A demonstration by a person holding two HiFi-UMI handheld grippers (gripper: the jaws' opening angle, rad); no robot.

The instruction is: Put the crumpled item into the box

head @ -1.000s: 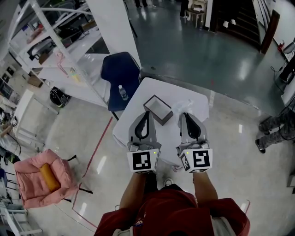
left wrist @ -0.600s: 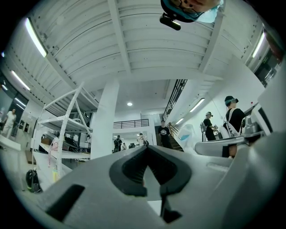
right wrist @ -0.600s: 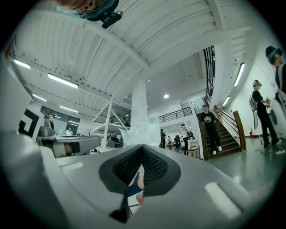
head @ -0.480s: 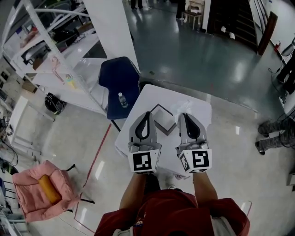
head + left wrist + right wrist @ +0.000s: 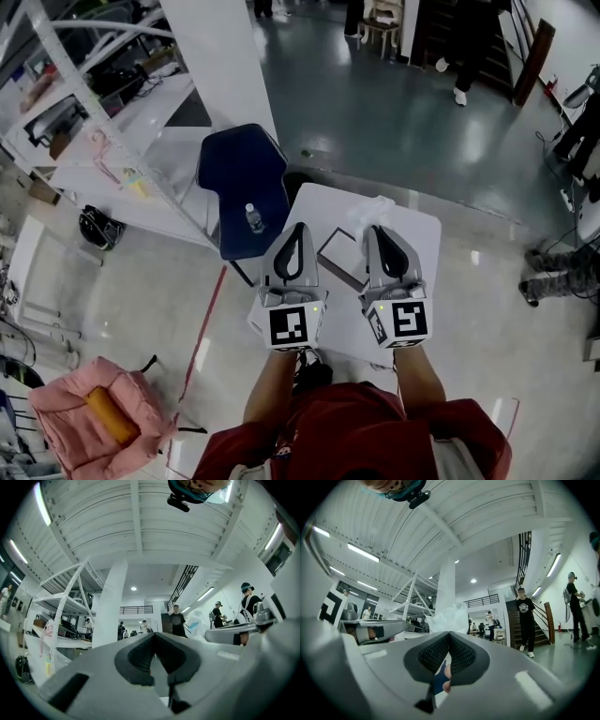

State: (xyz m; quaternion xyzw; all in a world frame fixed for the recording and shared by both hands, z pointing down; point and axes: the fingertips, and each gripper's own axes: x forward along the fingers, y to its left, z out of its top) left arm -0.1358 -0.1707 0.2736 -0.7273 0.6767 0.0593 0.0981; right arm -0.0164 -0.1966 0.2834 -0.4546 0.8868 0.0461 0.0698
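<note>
White tabletop (image 5: 417, 251), dark blue chair (image 5: 240, 178) just beside it with a clear bottle (image 5: 253, 217) on its seat, white shelving rack (image 5: 86, 86) beyond, pink armchair (image 5: 66, 424) holding an orange cushion (image 5: 111, 417), well apart.

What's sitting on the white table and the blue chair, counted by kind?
box: 1
crumpled item: 1
bottle: 1
Total: 3

On the table (image 5: 417, 246), the box (image 5: 342, 257) lies mid-top, and the wad (image 5: 373, 208) is behind it near the table's far edge. Left of the table stands a chair (image 5: 236, 169) with a bottle (image 5: 253, 218) on it.
</note>
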